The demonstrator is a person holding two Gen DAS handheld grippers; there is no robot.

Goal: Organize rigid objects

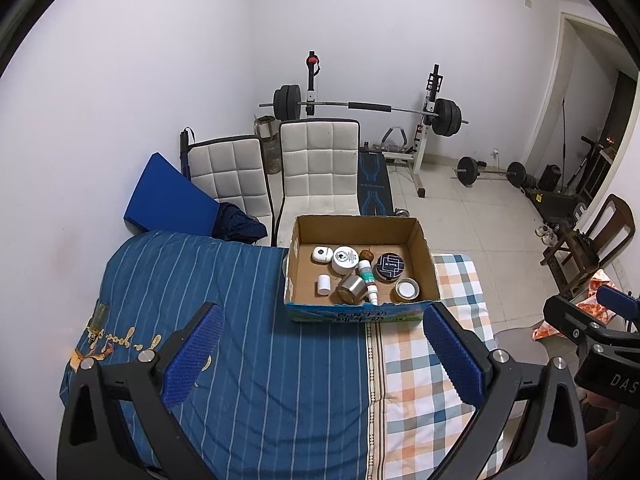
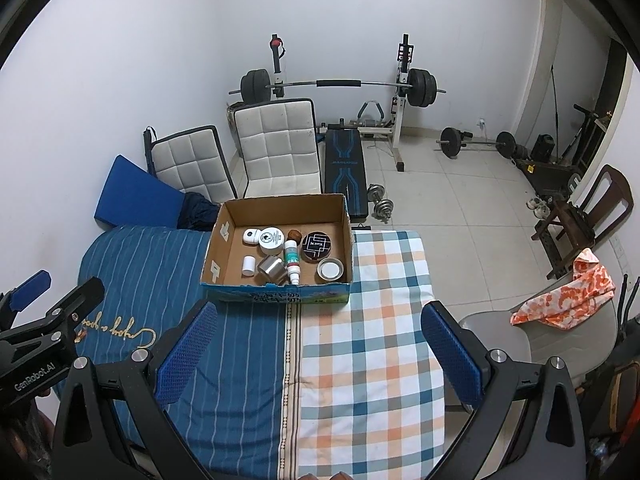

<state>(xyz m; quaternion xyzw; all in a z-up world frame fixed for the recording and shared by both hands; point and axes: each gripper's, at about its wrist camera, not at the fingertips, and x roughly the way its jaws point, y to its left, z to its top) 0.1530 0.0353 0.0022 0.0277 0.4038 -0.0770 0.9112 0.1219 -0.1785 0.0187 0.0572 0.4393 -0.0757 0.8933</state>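
A cardboard box stands at the far end of the cloth-covered table. In it lie a white round jar, a black patterned tin, a steel cup on its side, a white-and-green bottle, a small white cylinder, a white case, a brown nut-like ball and a metal lid. My left gripper is open and empty, short of the box. My right gripper is open and empty, also short of it.
The table wears a blue striped cloth and a checked cloth. Two white chairs stand behind the box. A weight bench with barbell, dumbbells, a wooden chair and an orange cloth are beyond.
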